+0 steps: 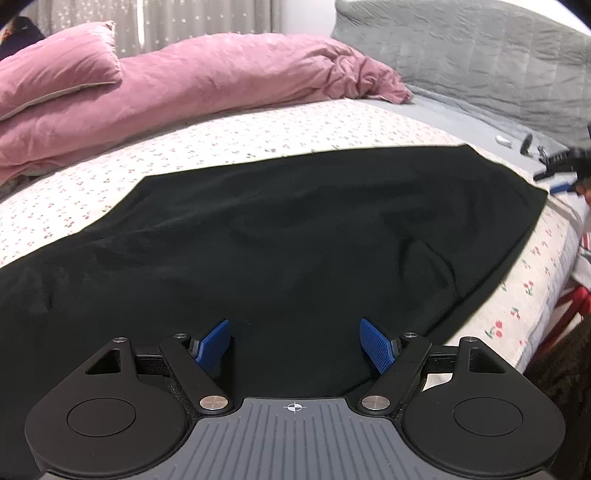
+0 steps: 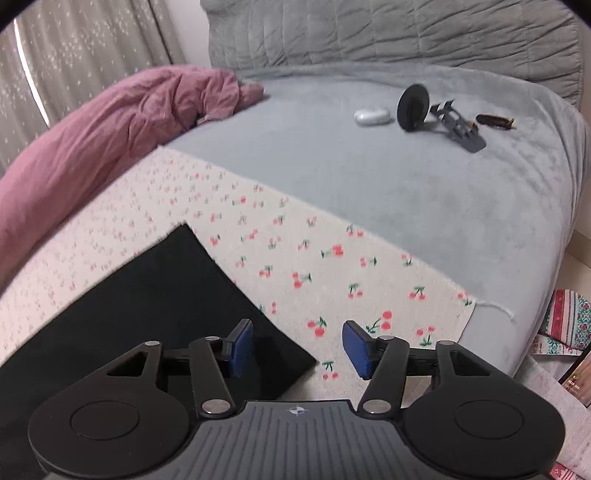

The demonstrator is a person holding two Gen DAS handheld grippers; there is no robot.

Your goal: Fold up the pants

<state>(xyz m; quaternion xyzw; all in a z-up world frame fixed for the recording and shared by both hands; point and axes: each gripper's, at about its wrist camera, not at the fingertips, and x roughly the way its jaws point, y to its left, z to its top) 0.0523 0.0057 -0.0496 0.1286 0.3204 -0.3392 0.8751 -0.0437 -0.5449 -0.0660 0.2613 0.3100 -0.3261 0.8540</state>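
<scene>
Pants of black, soft fabric [image 1: 280,236] lie spread flat on the bed, on a white cotton sheet printed with small red cherries [image 1: 369,125], reaching close to the bed's near edge. In the right wrist view one squared end of the pants [image 2: 155,295] lies with its corner just below the right gripper [image 2: 297,349].

The left gripper [image 1: 295,345] hangs low over the near part of the pants, its jaws spread wide with only dark cloth below them; the blue ribbed pads [image 1: 214,345] pinch nothing. The right gripper has its jaws spread as well, one blue pad [image 2: 242,349] over the corner of the pants and the other over the cherry sheet, with nothing pressed between them. In the left wrist view the right gripper [image 1: 565,173] shows blurred beyond the far right corner of the pants.

A crumpled pink duvet [image 1: 207,77] and a pink pillow [image 1: 55,77] lie along the far edge of the bed. A pale grey fleece blanket [image 2: 406,177] covers the head end, before a grey quilted headboard [image 2: 388,33]. On the blanket lie a small white oval case [image 2: 371,116], a black disc-shaped mount with a grey bracket [image 2: 436,114] and a small brown object [image 2: 493,120], close together and well apart from the pants.
</scene>
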